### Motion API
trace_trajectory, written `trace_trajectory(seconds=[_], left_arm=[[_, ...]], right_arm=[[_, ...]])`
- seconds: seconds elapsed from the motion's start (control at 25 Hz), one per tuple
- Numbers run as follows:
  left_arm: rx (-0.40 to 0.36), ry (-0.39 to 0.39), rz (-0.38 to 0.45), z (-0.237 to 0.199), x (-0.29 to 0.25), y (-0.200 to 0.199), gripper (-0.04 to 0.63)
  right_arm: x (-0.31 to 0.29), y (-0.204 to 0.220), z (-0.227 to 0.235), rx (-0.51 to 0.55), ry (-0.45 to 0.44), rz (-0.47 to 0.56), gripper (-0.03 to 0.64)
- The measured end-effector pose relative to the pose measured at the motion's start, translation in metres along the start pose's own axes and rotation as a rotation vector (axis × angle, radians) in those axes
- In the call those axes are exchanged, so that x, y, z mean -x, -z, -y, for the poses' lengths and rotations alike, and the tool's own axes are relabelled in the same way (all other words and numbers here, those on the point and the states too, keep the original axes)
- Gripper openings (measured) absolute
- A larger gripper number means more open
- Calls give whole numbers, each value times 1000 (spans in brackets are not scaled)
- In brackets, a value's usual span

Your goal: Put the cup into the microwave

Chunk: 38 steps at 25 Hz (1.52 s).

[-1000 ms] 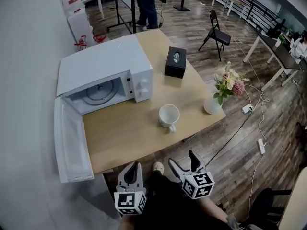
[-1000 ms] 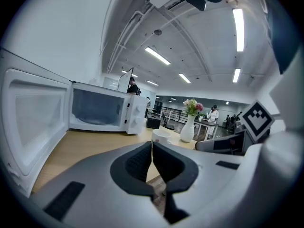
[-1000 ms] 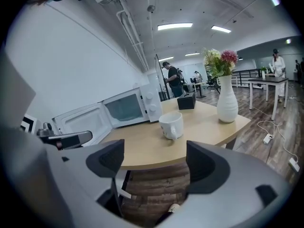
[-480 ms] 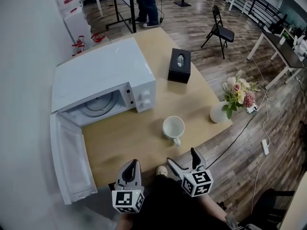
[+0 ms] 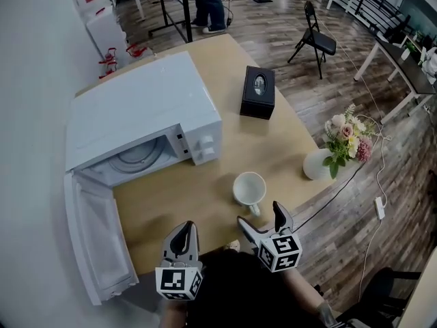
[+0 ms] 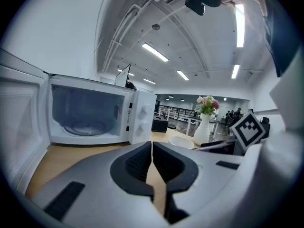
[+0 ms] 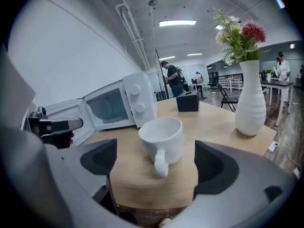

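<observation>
- Where the head view looks down, the cup [image 5: 248, 187] is found upright on the worktop [image 5: 280, 139], near the front edge, with its handle turned toward the person. It is well apart from the microwave [image 5: 140, 111].
- The microwave door [image 5: 95, 241] is seen swung fully open, and the cavity is bare except for the turntable.
- The step in hand is judged to be the approach for the grasp; the cup is not yet held.
- The right gripper [image 5: 260, 217] is held just short of the cup, and the left gripper [image 5: 183, 236] is held over the worktop's front edge, nearer the door.
- Counted in the head view:
  - one cup
  - one microwave
  - two grippers
  - one vase of flowers [image 5: 317, 164]
  - one black box [image 5: 258, 92]
  - one folding chair [image 5: 317, 41]
  - one person standing past the far end [image 5: 208, 5]
- In the left gripper view, the jaws are seen pressed together with nothing between them. The open cavity lies ahead and to the left.
- In the right gripper view, the jaws are opening wide. The cup is framed in the gap ahead of them, handle foremost, and neither pad touches it.
- The next move is judged to call for:
  - an advance until the cup body sits between the pads
  - a firm closure clear of the handle
  - a level carry leftward into the cavity
</observation>
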<state>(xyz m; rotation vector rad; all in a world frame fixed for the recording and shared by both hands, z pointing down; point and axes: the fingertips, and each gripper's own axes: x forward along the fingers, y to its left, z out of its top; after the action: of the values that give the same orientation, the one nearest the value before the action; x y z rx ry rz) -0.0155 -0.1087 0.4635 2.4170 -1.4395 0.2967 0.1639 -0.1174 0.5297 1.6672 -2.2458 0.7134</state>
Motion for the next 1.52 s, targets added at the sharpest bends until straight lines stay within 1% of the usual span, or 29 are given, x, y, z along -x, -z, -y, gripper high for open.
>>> trace_trajectory(seconds=[0.28, 0.52, 0.68, 0.92, 1.04, 1.16, 1.52], left_arm=[[-5, 14, 9, -1, -8, 4, 9], [7, 21, 1, -2, -20, 13, 9], [10, 21, -15, -5, -24, 16, 9], [29, 6, -34, -12, -25, 20, 9], [25, 6, -42, -16, -28, 23, 9], [28, 3, -48, -16, -28, 25, 9], [47, -28, -70, -22, -19, 34, 9]], right_arm=[[-16, -5, 3, 2, 3, 26, 451], [-30, -7, 5, 52, 18, 49, 451], [-43, -5, 8, 57, 30, 47, 451], [-57, -9, 11, 102, 30, 60, 451], [-63, -12, 13, 92, 32, 91, 451], [-68, -12, 14, 105, 42, 100, 451], [-77, -12, 15, 111, 60, 154, 451]])
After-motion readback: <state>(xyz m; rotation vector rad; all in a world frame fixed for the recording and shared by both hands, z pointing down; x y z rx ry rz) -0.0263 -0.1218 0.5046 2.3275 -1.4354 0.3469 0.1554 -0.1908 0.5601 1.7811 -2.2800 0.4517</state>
